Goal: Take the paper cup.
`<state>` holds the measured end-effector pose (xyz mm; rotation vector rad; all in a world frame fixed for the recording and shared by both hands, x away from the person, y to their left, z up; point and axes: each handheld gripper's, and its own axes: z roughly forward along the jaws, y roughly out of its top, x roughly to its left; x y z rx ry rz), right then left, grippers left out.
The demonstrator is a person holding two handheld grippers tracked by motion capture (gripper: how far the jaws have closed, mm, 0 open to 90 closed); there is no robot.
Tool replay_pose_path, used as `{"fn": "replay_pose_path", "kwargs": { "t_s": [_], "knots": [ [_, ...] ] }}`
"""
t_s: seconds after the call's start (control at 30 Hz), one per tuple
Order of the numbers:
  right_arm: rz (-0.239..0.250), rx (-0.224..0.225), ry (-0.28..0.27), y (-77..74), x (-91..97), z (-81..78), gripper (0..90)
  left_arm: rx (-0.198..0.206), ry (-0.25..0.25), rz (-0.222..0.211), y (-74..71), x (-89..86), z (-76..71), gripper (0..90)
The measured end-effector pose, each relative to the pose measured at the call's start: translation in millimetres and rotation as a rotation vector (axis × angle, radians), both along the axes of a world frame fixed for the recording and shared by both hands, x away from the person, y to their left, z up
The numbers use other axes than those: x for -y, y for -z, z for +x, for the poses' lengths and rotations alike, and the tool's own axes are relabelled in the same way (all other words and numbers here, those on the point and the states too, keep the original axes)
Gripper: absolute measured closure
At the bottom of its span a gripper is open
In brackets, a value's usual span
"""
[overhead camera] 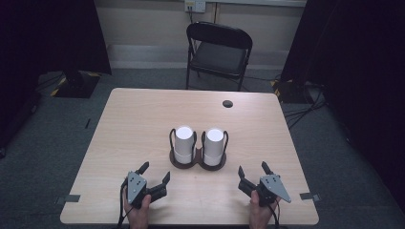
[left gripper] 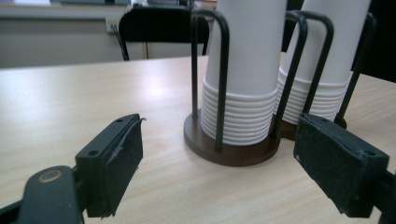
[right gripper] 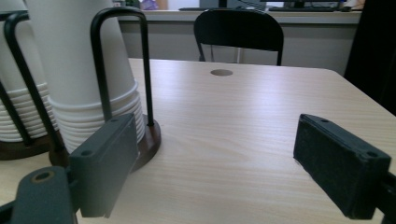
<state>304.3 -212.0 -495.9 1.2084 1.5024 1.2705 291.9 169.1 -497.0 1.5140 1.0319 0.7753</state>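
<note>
Behind both wide-open, empty claws, left [overhead camera: 154,174] and right [overhead camera: 252,171], nested cup rims [left gripper: 238,116] appear close up.

My high view sits above the near edge, looking forward and down over the whole table [overhead camera: 143,119]. Both gripper views ride low, close to the tabletop, facing the far chair [overhead camera: 217,52] — both catch the cup holder [left gripper: 231,149] at close range from opposite sides.

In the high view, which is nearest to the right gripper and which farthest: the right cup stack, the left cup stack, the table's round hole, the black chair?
1. right cup stack, just ahead of the right gripper
2. left cup stack, beside it
3. round hole, near the table's far edge
4. black chair, behind the table
</note>
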Motion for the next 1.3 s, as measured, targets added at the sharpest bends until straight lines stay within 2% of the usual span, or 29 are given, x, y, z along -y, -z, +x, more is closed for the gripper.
{"fn": "replay_pose_path", "kwargs": {
  "t_s": [0.07,0.23,0.3,0.43,0.6,0.67,0.8,0.87,1.3],
  "knots": [
    [-0.007,-0.009,-0.009,-0.2,-0.9,0.1,13.2,-0.003,0.003,-0.003,0.0,-0.3,0.2,15.7],
    [-0.001,-0.049,-0.032,-1.0,-2.0,1.2,13.2,-0.045,0.039,0.007,-1.2,0.1,1.5,15.9],
    [-0.001,-0.051,-0.045,-1.0,-1.9,0.9,13.3,-0.05,0.065,-0.015,-2.0,-0.6,1.3,15.8],
    [0.012,-0.042,-0.042,-0.8,-1.7,-1.1,13.3,-0.057,0.09,-0.036,-3.9,-0.9,0.2,16.2],
    [0.009,-0.038,-0.064,-0.7,-2.2,-2.1,13.4,-0.048,0.116,-0.033,-5.9,4.7,0.2,17.1],
    [0.02,-0.028,-0.098,-0.4,-2.4,-4.3,13.6,-0.065,0.146,-0.033,-7.5,10.8,2.1,17.2],
    [0.016,-0.026,-0.097,-0.4,-3.1,-4.9,13.7,-0.048,0.163,-0.043,-12.4,16.7,1.8,18.9],
    [0.016,-0.028,-0.102,-0.4,-3.4,-4.9,13.8,-0.035,0.199,-0.032,-18.6,23.2,3.5,20.3],
    [0.028,-0.022,-0.095,-0.3,-2.7,-5.5,13.7,-0.052,0.29,-0.023,-33.6,42.2,10.3,24.5]
  ]
}}
